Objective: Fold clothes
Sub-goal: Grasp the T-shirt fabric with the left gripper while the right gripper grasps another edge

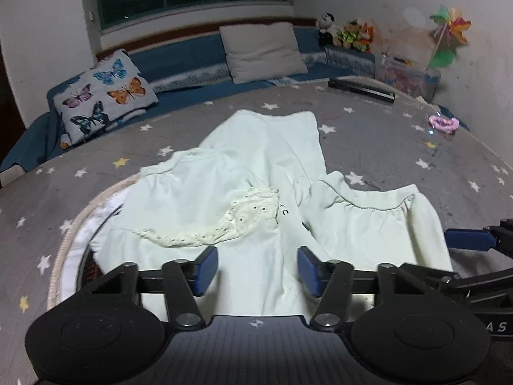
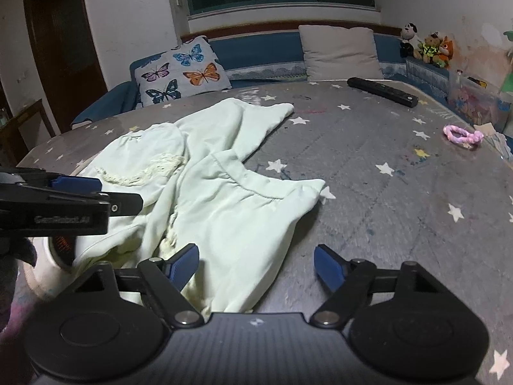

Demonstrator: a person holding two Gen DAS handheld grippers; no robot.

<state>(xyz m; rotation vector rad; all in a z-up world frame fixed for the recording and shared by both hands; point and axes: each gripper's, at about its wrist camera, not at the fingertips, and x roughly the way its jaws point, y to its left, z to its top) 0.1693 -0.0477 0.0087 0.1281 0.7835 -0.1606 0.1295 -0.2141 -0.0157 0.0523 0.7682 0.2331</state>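
A pale mint garment (image 1: 263,192) with a lace collar (image 1: 224,221) lies crumpled on the grey star-print bed (image 1: 384,147). Its near part drapes over a round woven basket (image 1: 64,240). My left gripper (image 1: 257,268) hovers open just above the garment's near edge, nothing between its blue pads. In the right wrist view the same garment (image 2: 224,199) spreads to the left and middle. My right gripper (image 2: 256,264) is open over the garment's right hem, left pad above cloth, right pad above the bed. The left gripper (image 2: 77,189) shows at the left edge.
A butterfly cushion (image 1: 102,96) and a plain grey pillow (image 1: 263,51) lean at the back. A black bar-shaped device (image 2: 383,91), a pink hair tie (image 2: 461,136), a clear box (image 2: 477,106) and soft toys (image 2: 426,46) sit at the far right.
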